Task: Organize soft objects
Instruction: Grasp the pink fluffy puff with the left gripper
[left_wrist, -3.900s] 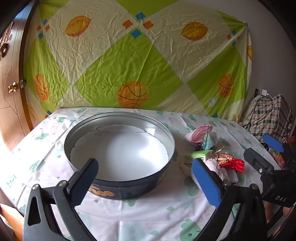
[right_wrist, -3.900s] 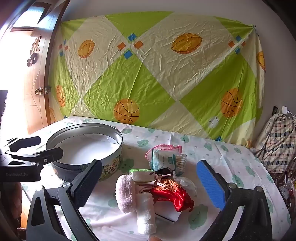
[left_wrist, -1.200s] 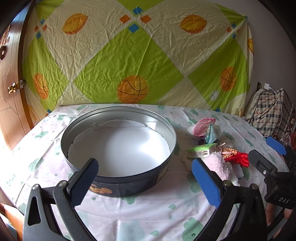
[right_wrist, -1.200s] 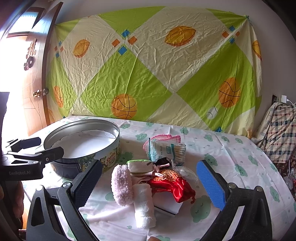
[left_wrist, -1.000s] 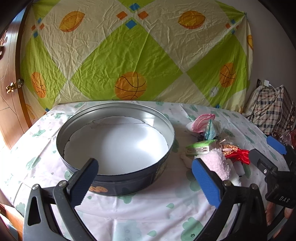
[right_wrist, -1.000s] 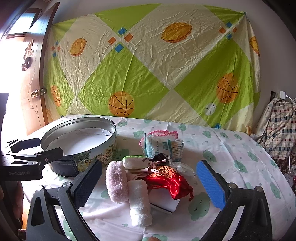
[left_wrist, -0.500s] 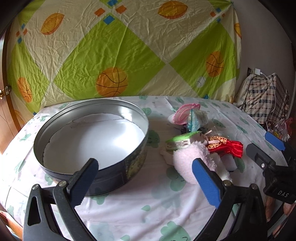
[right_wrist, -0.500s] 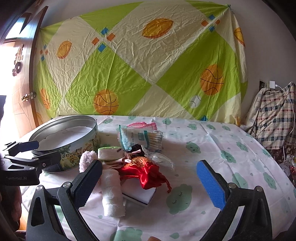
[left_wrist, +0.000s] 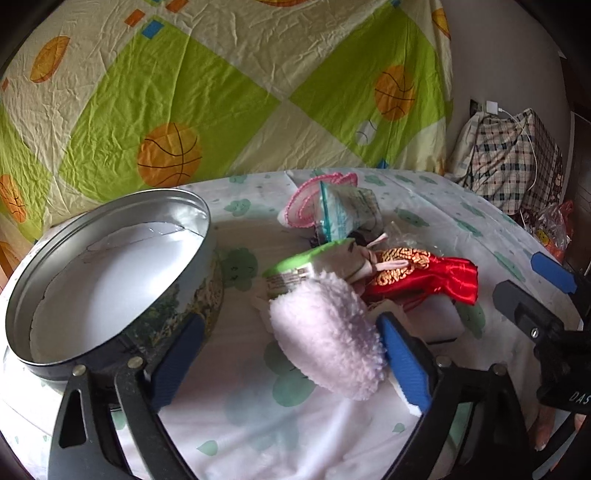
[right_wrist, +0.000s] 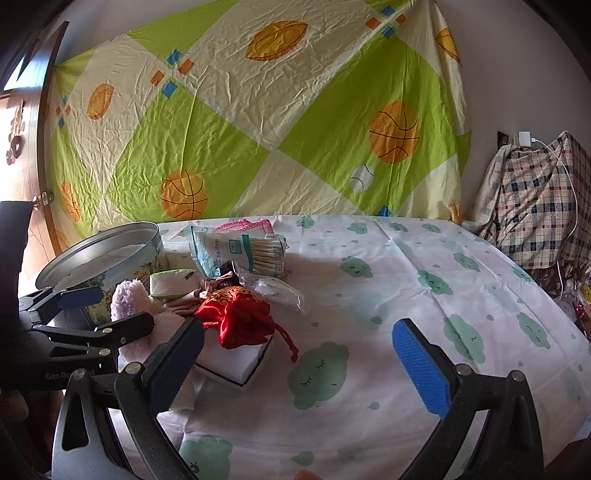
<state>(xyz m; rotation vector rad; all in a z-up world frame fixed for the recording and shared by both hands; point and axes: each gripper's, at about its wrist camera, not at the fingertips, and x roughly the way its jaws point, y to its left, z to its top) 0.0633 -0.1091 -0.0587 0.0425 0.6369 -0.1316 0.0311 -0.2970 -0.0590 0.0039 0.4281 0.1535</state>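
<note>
Reaching for the first soft item beside the tin (left_wrist: 110, 266).
Your left claw (left_wrist: 291, 365), spread apart, frames the fluffy pink puff (left_wrist: 327, 332); close on it next. The right claw (right_wrist: 299, 365) gapes empty.

Soft-object pile (left_wrist: 354, 273) beside round tin (left_wrist: 110, 280)

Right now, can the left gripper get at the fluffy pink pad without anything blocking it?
Probably yes. The left gripper has its jaws open with the fluffy pink pad lying between them, on top of the pile and nothing over it. The round tin sits off to the side.
</note>
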